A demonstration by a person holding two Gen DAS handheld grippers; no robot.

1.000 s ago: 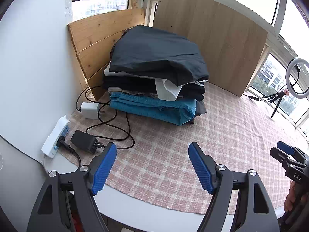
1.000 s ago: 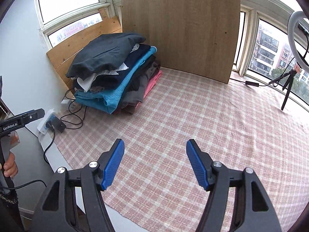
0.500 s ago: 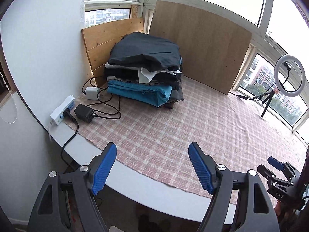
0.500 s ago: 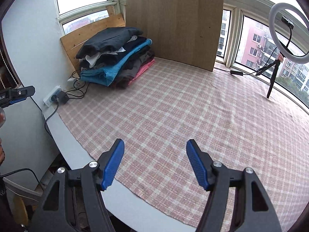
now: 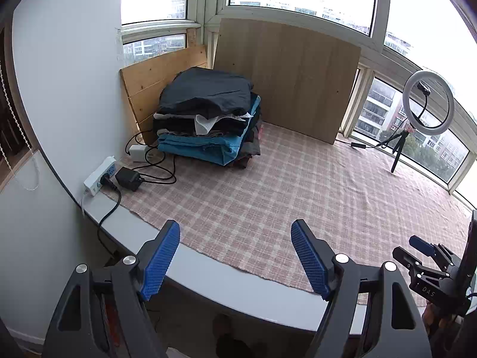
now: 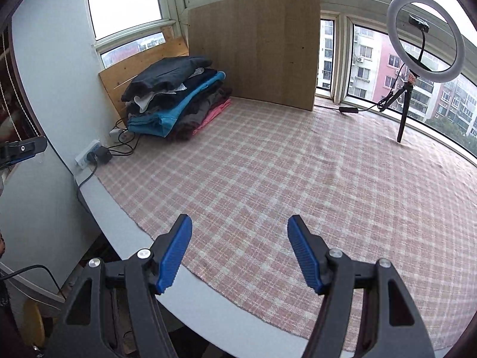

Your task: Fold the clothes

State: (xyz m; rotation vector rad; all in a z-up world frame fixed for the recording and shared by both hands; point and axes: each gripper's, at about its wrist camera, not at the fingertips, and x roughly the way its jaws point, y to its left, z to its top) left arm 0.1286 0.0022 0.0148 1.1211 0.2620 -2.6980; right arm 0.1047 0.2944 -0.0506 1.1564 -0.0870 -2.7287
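While both sets of tongs hang over the near edge of the table (image 5: pixel 226 280), neither has anything in it: the left gripper (image 5: pixel 235 261) stands wide open with only checked cloth (image 5: pixel 283 185) showing between its blue pads, and the right gripper (image 6: pixel 240 253) is open and empty in the same way. The clothes (image 5: pixel 208 119) sit in a folded stack well ahead of both, up and to the left of each gripper, in the far corner against the wooden boards (image 5: pixel 286 74). No loose garment lies on the cloth in front of either tool.

The likeliest trouble is the stack itself. It is tall and its layers overhang unevenly, so a grab at the dark top piece could drag the ones beneath and tip the pile. Just left of the stack, cables (image 5: pixel 158 173) loop from a power strip (image 5: pixel 100 176); a low reach by the left gripper could snag them. Off to the right, the ring light (image 6: pixel 424 37) on its thin tripod could be knocked by a swung sleeve.
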